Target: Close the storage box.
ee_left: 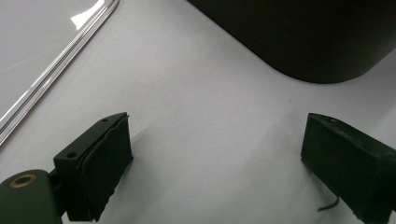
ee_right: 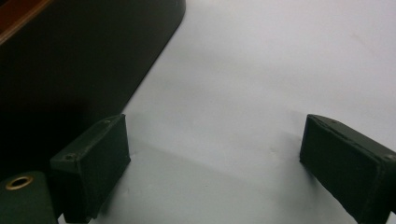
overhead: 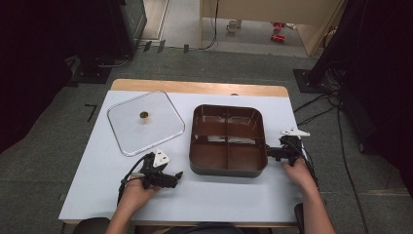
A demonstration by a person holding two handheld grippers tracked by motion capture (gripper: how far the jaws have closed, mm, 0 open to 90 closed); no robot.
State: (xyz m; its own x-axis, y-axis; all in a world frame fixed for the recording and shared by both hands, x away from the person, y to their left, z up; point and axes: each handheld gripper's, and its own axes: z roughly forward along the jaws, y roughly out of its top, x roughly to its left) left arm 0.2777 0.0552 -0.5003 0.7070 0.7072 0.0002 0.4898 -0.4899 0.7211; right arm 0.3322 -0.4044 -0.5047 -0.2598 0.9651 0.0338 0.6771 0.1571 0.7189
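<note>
We see one brown tray [overhead: 227,141] with four compartments sitting on the right half of a white table [overhead: 219,195], a little toward the near edge. The right gripper [overhead: 271,152] lies just beside the tray's near right corner, and the left gripper [overhead: 178,176] rests near its near left corner, a little apart. To the far left lies one clear square lid [overhead: 145,122] with a small brass knob [overhead: 144,115], well apart from the tray. In the left gripper view [ee_left: 215,158] the jaws stand wide apart over bare table, with the tray's dark rounded corner [ee_left: 308,42] ahead and the lid's shiny rim [ee_left: 56,70] at the left. In the right gripper view [ee_right: 215,158] the jaws also stand apart, holding nothing, the tray's dark wall [ee_right: 79,60] close at the left. Nothing lies between either gripper and the tray.
</note>
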